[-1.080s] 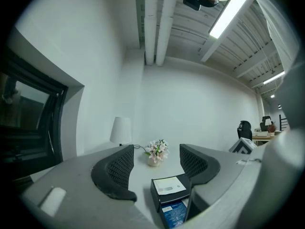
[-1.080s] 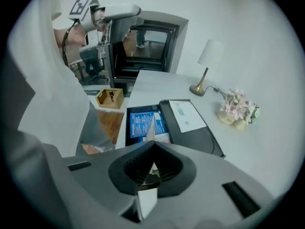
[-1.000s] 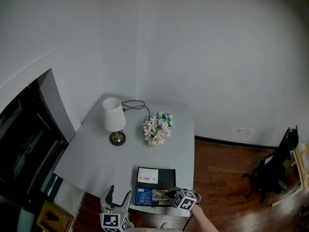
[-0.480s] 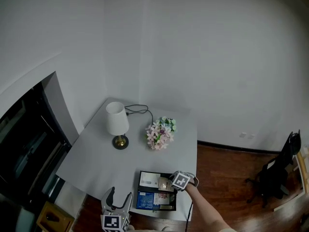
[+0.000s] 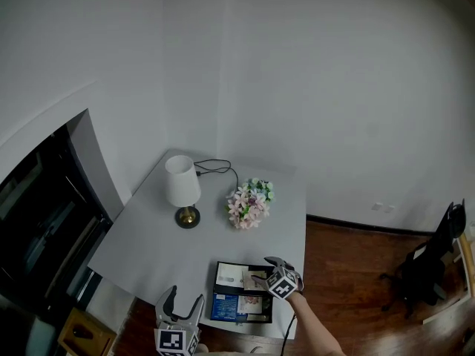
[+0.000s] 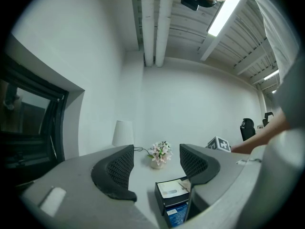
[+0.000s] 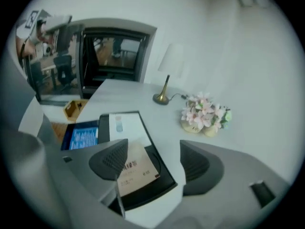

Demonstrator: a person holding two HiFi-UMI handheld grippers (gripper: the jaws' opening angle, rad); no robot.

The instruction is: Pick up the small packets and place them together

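Packets gathered in a tray: the right gripper, held over the near right part of a grey table, has just been opening its jaws & now stands released, pads apart w/ a beige packet lying flat below them, close under the left-hand jaw but not pressed by either pad. The packet rests in a black tray at the table's near edge, just right of a white packet in the same tray; a blue packet lies beside them on the tray's near side. The left gripper is held level at the near edge, left of the tray, jaws wide apart & nothing between them. Farther back on the table stand a white-shaded lamp w/ a brass base and, to its right, a small bunch of pink & white flowers. Behind them is a plain white wall; a dark window sits at far left
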